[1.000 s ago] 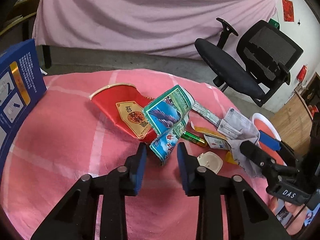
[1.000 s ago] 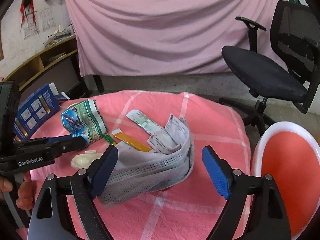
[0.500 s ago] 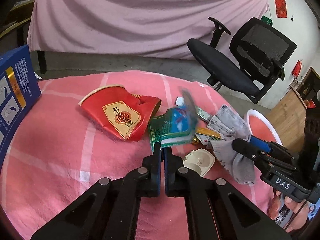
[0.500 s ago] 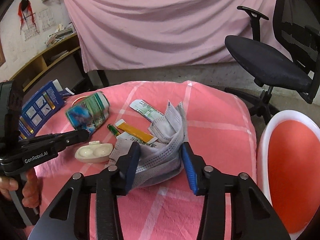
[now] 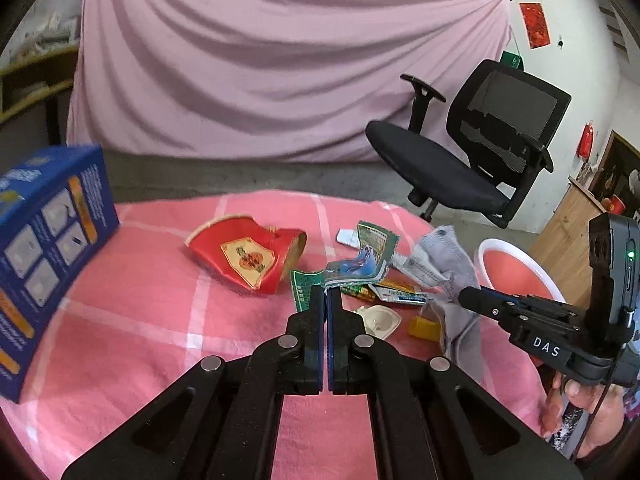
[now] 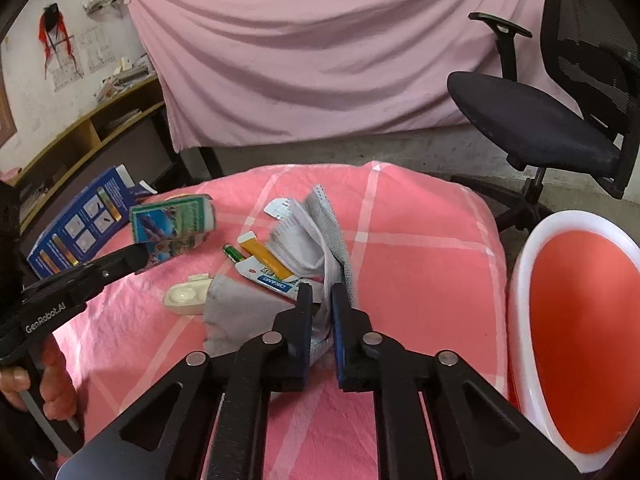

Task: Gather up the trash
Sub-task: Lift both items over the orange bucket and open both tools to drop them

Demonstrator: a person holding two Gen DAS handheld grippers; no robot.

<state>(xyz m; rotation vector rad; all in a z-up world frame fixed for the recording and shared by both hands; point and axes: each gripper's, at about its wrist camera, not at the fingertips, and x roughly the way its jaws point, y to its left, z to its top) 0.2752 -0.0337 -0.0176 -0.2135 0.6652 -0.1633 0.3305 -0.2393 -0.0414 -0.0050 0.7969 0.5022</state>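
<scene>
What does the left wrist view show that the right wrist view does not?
Only the left wrist view shows the crushed red paper cup. Only the right wrist view shows the wooden shelf by the wall. Both show the grey face mask, the green snack wrapper, the blue box and the red bin.

1. Green-blue snack wrapper (image 5: 362, 266), crumpled; pinched at its lower edge, lifted off the cloth;
2. Grey face mask (image 6: 326, 236), bunched upright; clamped at its middle;
3. Crushed red paper cup (image 5: 244, 258), lying flat.
</scene>
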